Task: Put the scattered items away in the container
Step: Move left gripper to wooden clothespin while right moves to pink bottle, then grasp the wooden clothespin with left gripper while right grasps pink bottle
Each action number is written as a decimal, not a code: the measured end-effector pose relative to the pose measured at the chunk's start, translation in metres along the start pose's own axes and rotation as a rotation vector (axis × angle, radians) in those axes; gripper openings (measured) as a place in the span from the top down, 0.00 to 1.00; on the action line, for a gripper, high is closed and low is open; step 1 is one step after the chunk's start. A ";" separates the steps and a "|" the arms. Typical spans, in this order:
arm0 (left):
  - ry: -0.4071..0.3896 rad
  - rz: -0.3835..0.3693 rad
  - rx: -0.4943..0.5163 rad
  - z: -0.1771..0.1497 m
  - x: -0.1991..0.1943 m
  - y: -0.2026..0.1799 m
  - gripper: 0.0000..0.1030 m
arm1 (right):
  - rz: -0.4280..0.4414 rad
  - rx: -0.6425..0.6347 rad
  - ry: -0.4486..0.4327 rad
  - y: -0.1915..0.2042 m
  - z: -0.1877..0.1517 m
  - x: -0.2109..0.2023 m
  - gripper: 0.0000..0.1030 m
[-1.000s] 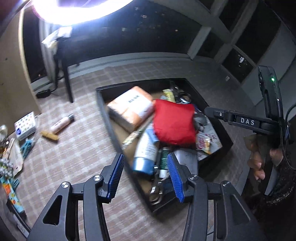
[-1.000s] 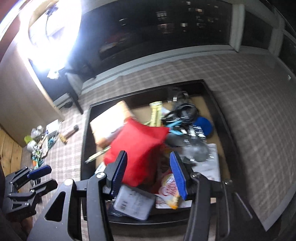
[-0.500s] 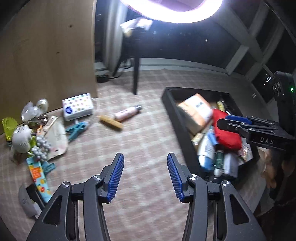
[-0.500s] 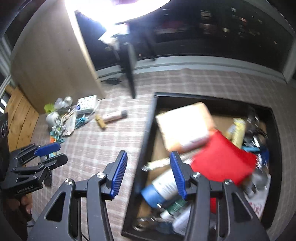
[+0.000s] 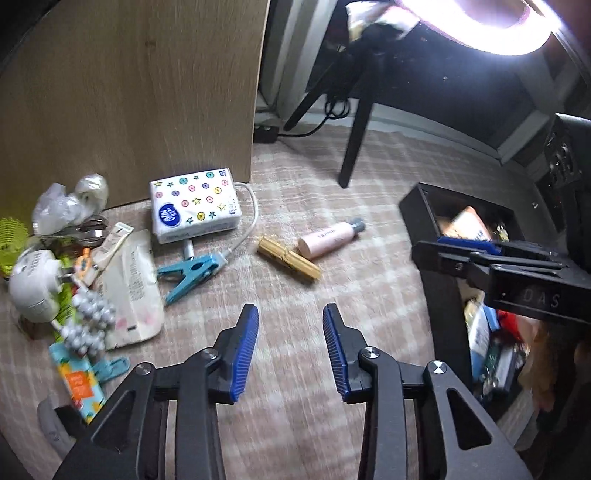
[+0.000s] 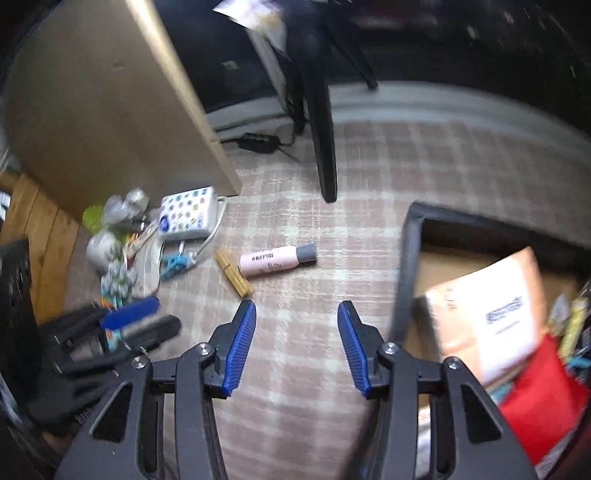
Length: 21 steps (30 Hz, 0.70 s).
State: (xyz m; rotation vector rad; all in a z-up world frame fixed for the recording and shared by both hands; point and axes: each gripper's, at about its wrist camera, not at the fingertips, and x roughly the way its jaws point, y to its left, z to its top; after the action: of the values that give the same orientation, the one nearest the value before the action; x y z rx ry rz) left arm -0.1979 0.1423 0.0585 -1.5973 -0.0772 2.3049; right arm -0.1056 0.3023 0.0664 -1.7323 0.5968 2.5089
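Ribbed blue pads line both grippers: the left gripper (image 5: 290,345) and right gripper (image 6: 297,343) are spread wide and empty above plaid cloth. A cylindrical pink tube (image 5: 330,237) and tan wooden clip (image 5: 289,258) are seen at frame centre, the black rectangular container (image 5: 428,225) at right. Since 0.5 s ago, both views have been swung leftward from the container toward the scattered items.

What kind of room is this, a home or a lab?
Probably a home room used for filming: checked beige carpet, a pale wooden cabinet side, and a bright ring light overhead.
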 end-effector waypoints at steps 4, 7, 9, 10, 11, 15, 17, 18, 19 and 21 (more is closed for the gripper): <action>0.024 -0.001 0.026 0.008 0.020 -0.004 0.67 | 0.015 0.078 0.025 0.002 0.011 0.023 0.59; 0.031 0.008 0.047 0.011 0.034 -0.009 0.67 | 0.028 0.125 0.056 0.002 0.018 0.040 0.68; 0.026 0.009 0.055 0.012 0.039 -0.012 0.67 | 0.036 0.163 0.064 0.000 0.021 0.049 0.70; 0.024 0.008 0.058 0.012 0.041 -0.013 0.67 | 0.040 0.180 0.065 0.000 0.023 0.052 0.71; 0.021 0.009 0.061 0.013 0.043 -0.014 0.67 | 0.041 0.187 0.066 -0.001 0.024 0.054 0.71; 0.007 0.015 0.072 0.017 0.048 -0.016 0.67 | 0.035 0.213 0.073 0.002 0.030 0.061 0.71; 0.004 0.010 0.075 0.018 0.050 -0.017 0.66 | 0.030 0.218 0.077 0.003 0.033 0.063 0.71; 0.004 0.009 0.075 0.019 0.051 -0.017 0.66 | 0.022 0.217 0.082 0.004 0.036 0.065 0.71; 0.004 0.011 0.076 0.019 0.053 -0.017 0.66 | 0.015 0.217 0.088 0.005 0.038 0.067 0.71; 0.003 0.017 0.076 0.021 0.056 -0.017 0.66 | 0.008 0.213 0.096 0.007 0.040 0.071 0.71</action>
State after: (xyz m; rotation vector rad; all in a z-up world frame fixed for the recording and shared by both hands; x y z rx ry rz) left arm -0.2302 0.1784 0.0197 -1.5697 0.0248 2.2896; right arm -0.1696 0.2957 0.0164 -1.7811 0.8441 2.2795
